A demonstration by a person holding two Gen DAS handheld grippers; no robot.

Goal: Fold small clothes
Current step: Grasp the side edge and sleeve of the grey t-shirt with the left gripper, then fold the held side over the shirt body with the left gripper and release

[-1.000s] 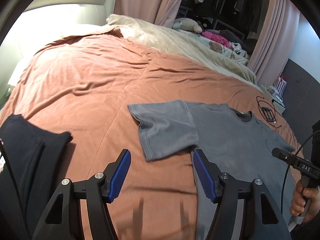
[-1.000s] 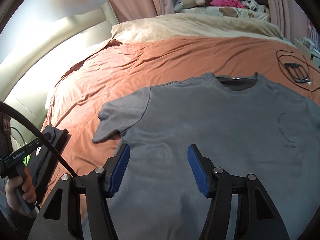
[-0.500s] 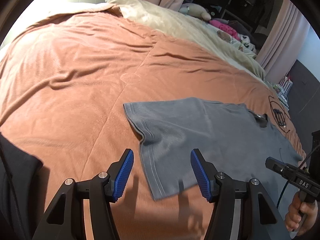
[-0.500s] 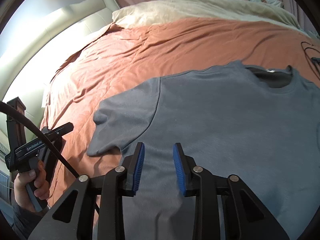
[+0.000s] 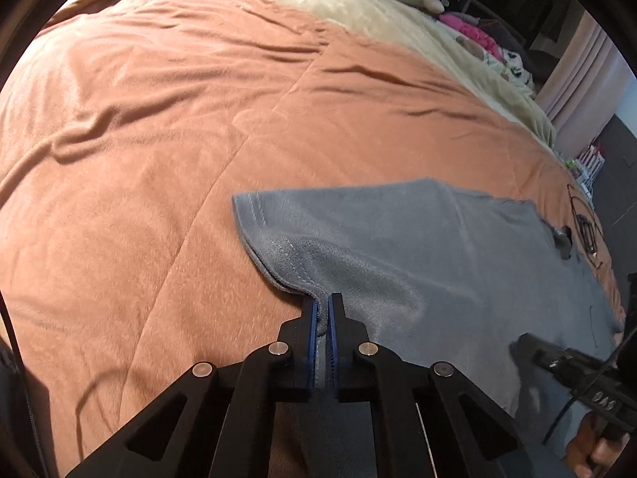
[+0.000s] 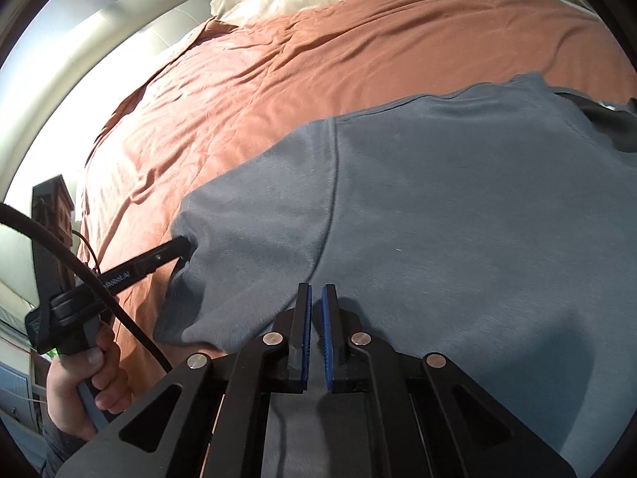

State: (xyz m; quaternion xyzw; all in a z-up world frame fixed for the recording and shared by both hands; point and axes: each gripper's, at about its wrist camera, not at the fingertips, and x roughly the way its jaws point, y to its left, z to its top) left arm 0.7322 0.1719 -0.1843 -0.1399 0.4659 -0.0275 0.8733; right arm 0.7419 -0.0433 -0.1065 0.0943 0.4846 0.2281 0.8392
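Two views. Left wrist: left gripper (image 5: 322,310) clenched on the sleeve hem of the grey cotton T-shirt (image 5: 458,263), spread on the orange quilted bedspread (image 5: 159,119). Right wrist: right gripper (image 6: 315,314) pinching the T-shirt's body beside that sleeve. No fold made yet.

Left gripper (image 5: 323,302): angled steeply down, blue pads pressed together on the hem of the grey T-shirt (image 5: 418,255) sleeve, fabric bunched between them.
Left hand (image 6: 85,378): at the T-shirt's sleeve side, fingers wrapped round the gripper handle, thumb on top.
Right gripper (image 6: 316,298): angled down over the T-shirt's body beside the sleeve seam, pads drawn near together, a small ridge of cloth pinched at the tips.
Right hand (image 5: 593,450): at the T-shirt's lower edge, only knuckles showing, curled round its handle.
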